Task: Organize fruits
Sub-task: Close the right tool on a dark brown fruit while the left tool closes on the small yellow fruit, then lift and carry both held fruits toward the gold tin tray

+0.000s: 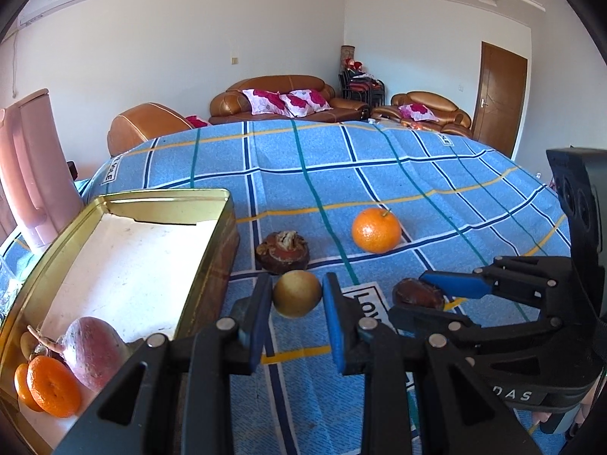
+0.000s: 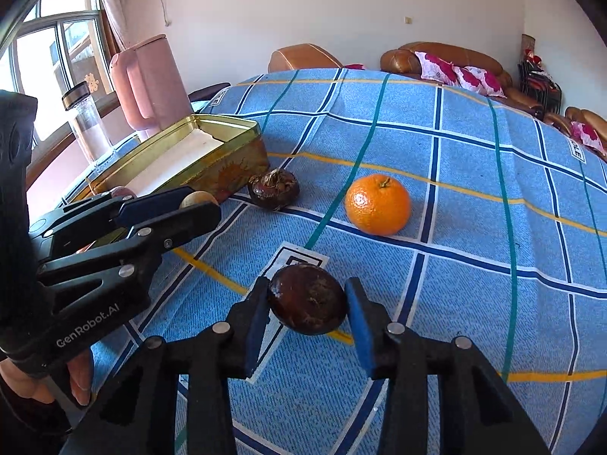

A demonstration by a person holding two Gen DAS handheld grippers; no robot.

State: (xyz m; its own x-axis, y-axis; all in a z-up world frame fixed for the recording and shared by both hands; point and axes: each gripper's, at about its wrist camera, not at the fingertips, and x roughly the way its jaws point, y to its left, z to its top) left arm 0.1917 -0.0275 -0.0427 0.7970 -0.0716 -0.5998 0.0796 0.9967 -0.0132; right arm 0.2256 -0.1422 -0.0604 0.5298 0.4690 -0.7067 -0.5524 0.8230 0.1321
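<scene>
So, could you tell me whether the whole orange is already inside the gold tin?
No, the whole orange sits on the blue cloth, apart from the gold tin.

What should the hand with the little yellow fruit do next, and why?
Probably carry it left and over the gold tin's rim. The left gripper is already shut on the yellow fruit, and the tin sits right beside it with bare white floor.

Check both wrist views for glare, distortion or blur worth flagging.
Left wrist view: strong fisheye bend on the checked cloth, dark vignette corners, sharp orange. Right wrist view: blown-out window, specular highlight on the orange, no motion blur.
</scene>
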